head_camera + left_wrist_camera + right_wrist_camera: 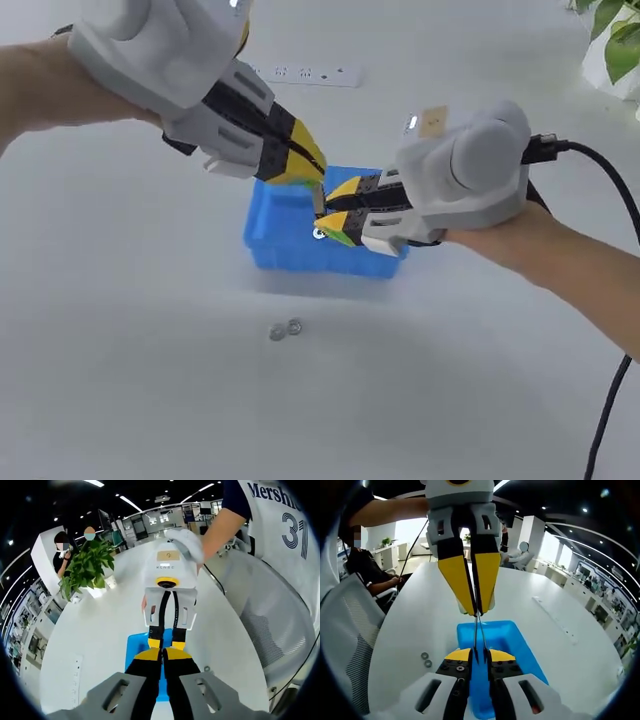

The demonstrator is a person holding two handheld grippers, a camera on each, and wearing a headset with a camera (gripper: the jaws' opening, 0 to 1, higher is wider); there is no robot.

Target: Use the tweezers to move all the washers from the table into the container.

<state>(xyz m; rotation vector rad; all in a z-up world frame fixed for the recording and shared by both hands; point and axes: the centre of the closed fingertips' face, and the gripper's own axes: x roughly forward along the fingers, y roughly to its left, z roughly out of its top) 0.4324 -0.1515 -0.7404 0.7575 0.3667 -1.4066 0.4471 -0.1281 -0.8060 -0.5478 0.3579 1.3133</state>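
Observation:
A blue container [290, 250] sits mid-table. Over it my two grippers meet tip to tip. The left gripper [312, 170] comes in from the upper left, and its yellow jaws are shut on one end of the thin metal tweezers [477, 630]. My right gripper [325, 210] reaches in from the right, and its jaws close on the tweezers' other end. Two washers [277, 333] [294, 326] lie side by side on the table in front of the container. A small shiny ring [320, 233] shows just under the right gripper's tip, over the container.
A white power strip [305, 74] lies at the far side of the table. A potted plant [612, 45] stands at the far right corner. The right gripper's black cable [610, 200] trails off to the right. Mesh chairs stand beside the table [350, 630].

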